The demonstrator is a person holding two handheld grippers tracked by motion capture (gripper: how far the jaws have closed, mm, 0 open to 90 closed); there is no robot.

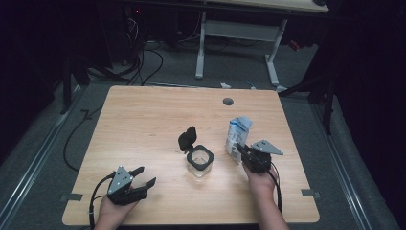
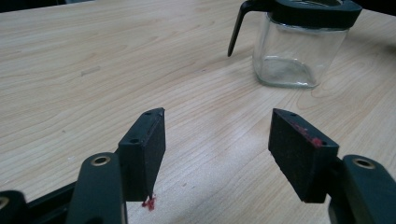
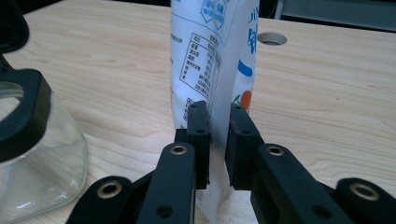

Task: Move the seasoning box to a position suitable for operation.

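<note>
Right gripper (image 3: 218, 140) pinches the white pouch (image 3: 210, 56) beside the glass jar (image 3: 32, 154).

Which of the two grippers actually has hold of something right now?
The right gripper: its jaws pinch the edge of the white pouch. The left gripper stands open over bare table, short of the glass jar.

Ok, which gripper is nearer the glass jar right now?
Right. The right gripper is beside the glass jar, pinching the white pouch just to the jar's right. The left gripper sits open, farther off toward the table's near left.
</note>
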